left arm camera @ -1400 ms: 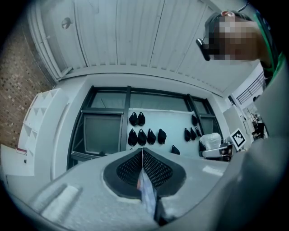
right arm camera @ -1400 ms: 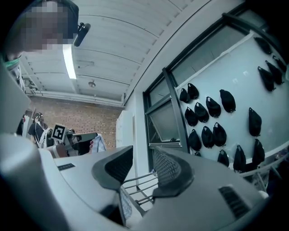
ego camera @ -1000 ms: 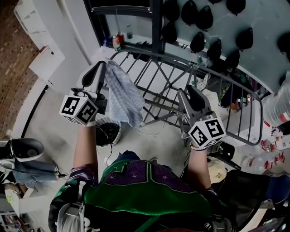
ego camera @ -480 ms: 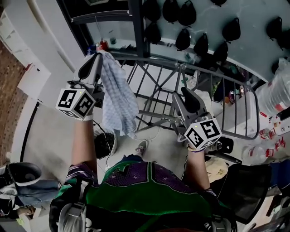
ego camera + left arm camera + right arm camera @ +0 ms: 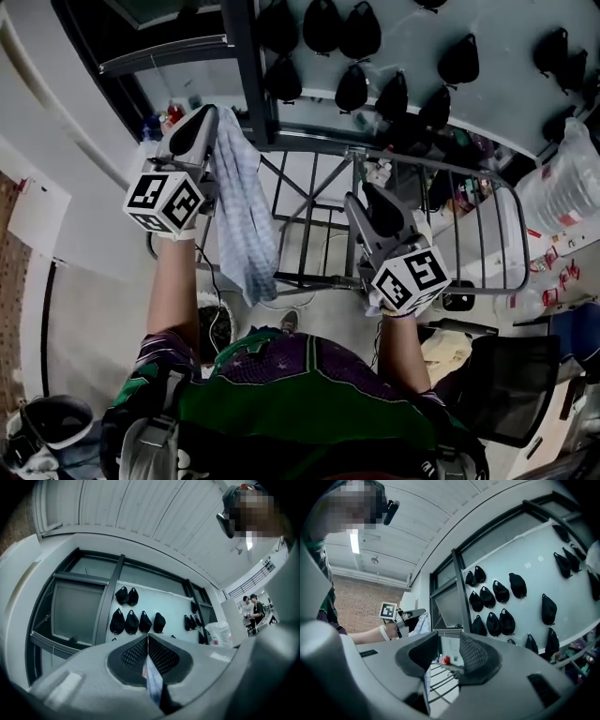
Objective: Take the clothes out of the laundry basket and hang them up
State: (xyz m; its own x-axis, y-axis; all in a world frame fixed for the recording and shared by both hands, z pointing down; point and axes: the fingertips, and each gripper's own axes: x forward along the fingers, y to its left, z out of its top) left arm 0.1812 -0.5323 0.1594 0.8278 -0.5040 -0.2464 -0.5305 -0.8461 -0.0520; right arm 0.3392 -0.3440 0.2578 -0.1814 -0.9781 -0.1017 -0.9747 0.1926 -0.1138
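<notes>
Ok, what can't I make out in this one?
- The cloth in the left gripper: garment type unclear. It hangs bunched in the head view, and only a sliver shows in the left gripper view.
- The round container below the cloth: partly behind the forearm and shirt in the head view; contents too dark.
- The drying rack: feet hidden behind the right gripper and the shirt.
- The bottles beyond the left gripper: too small.

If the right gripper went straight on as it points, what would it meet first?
Most likely the drying rack, seen between the right gripper's open jaws; the window lies beyond, though depth is unclear.
</notes>
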